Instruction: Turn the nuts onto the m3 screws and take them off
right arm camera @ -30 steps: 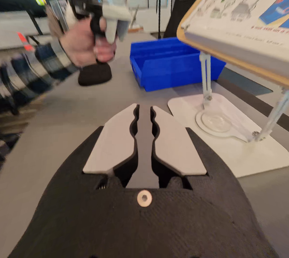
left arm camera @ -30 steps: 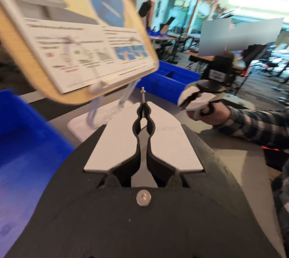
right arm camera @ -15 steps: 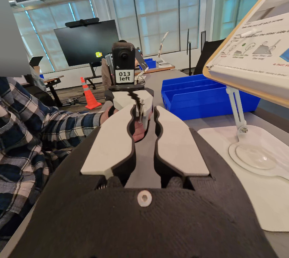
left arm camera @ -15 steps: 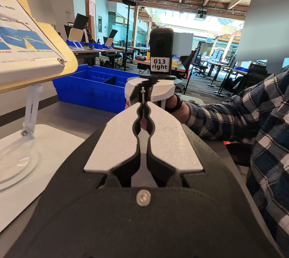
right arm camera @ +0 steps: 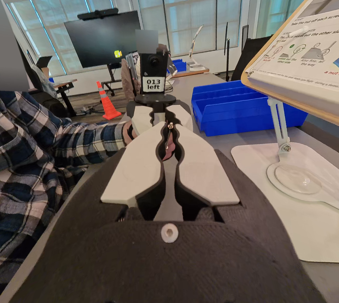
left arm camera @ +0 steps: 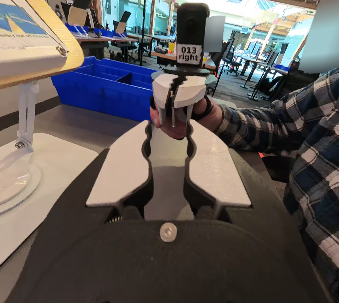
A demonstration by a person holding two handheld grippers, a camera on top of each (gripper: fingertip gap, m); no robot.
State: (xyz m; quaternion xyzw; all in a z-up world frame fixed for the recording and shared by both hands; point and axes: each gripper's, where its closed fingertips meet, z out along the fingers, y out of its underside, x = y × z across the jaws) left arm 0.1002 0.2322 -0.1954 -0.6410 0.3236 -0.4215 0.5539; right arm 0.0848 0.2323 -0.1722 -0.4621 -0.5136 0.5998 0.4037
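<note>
Facing each other over a grey table (left arm camera: 77, 125), a thin metal screw (right arm camera: 168, 136) is pinched by the right gripper (right arm camera: 169, 126); the left gripper (left arm camera: 169, 125) is held wide, bare.

A grey table (left arm camera: 77, 125) carries everything here. On it stands a blue bin (left arm camera: 102, 88) with an inner divider, set toward the far edge, its long front wall facing the near side. Just beside the bin lies a flat white base plate (right arm camera: 311, 220) with rounded corners, resting directly on the tabletop; a clear round disc (right arm camera: 297, 182) sits on that plate, and a white slotted bracket (right arm camera: 278, 125) bolted there rises to a tilted wooden board (right arm camera: 286, 99) with printed sheets
</note>
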